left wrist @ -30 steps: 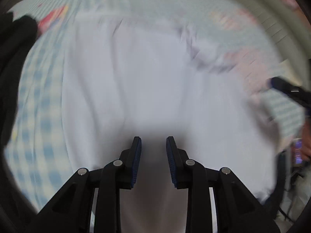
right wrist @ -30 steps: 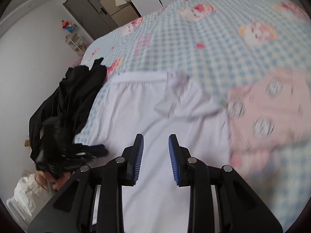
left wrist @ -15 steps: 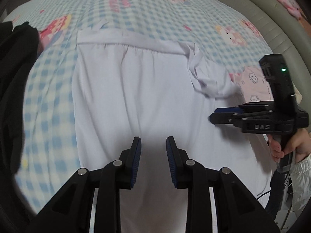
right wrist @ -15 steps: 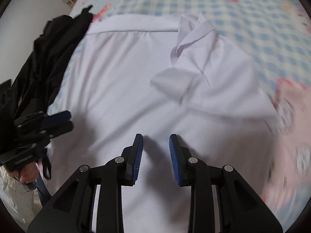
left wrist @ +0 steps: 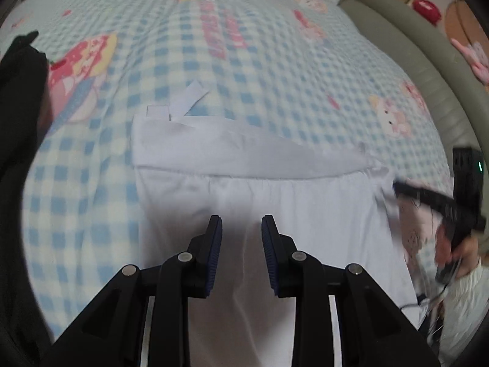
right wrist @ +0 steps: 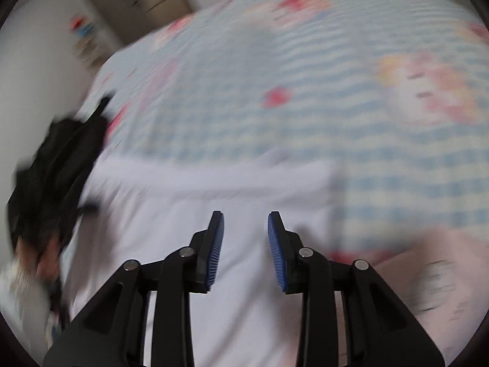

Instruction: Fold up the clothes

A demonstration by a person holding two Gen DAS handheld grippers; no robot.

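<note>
A: On the checked bed the white garment lies spread flat, waistband at the far edge. I see no fold made yet.

B: Tools?

A: My left tool hangs over the cloth, jaws narrow, nothing between them. My right tool is opening, also empty, at the garment's right side.

B: Remaining?

A: I judge all folding remains. Black clothes wait at the left, a pink piece near right.
</note>
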